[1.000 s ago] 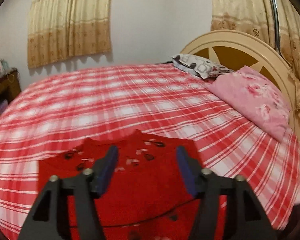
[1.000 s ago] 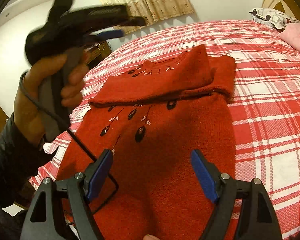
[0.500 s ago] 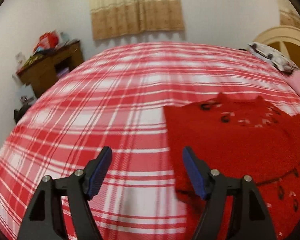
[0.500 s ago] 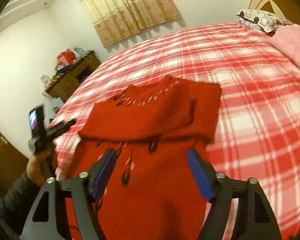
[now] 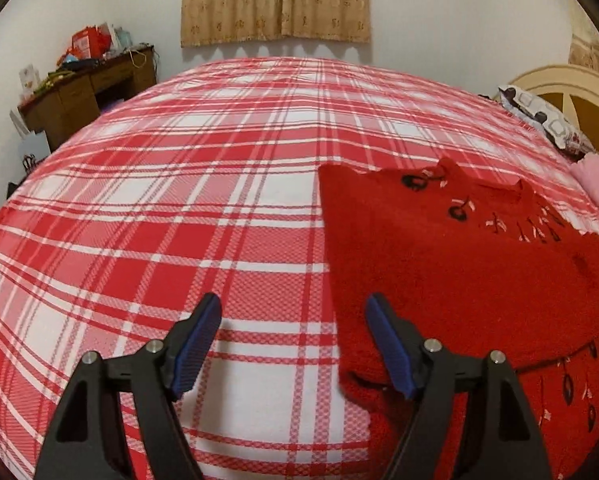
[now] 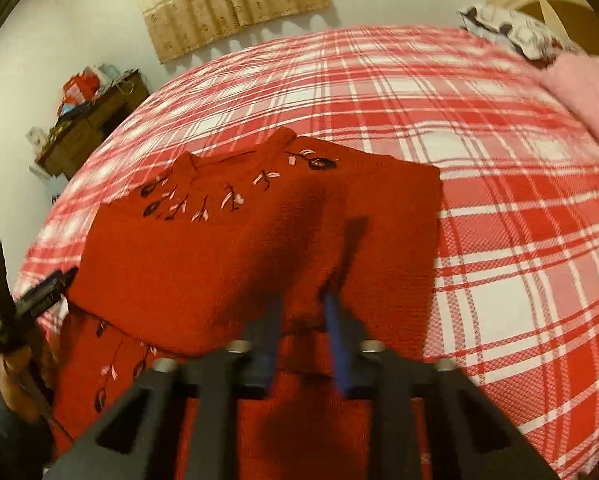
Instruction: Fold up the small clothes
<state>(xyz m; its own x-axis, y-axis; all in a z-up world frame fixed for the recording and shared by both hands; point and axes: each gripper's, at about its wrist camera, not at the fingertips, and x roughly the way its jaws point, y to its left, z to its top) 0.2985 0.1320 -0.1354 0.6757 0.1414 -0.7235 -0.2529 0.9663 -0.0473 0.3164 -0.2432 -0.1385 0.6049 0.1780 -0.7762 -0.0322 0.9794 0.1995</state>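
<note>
A red knitted sweater [image 6: 259, 248] with embroidered flowers lies on the red plaid bedspread [image 6: 499, 200], its sleeves folded across the chest. In the left wrist view the sweater [image 5: 459, 272] is at the right. My left gripper [image 5: 295, 328] is open and empty, low over the bedspread [image 5: 219, 200] at the sweater's left edge, right finger over the knit. My right gripper [image 6: 301, 320] hovers over the lower edge of the folded sleeve band, jaws narrowed to a small gap; blur hides whether they pinch fabric. The left gripper also shows at the left edge [image 6: 31, 300].
A wooden desk [image 5: 83, 96] with clutter stands at the far left by the wall. A patterned pillow [image 5: 539, 116] and a pink pillow [image 6: 579, 92] lie at the headboard [image 5: 579, 96] on the right. Curtains [image 5: 275, 0] hang on the far wall.
My left gripper swung from above the sweater to its left edge and lowered. My right gripper moved forward onto the folded sleeve band and its jaws narrowed from wide open.
</note>
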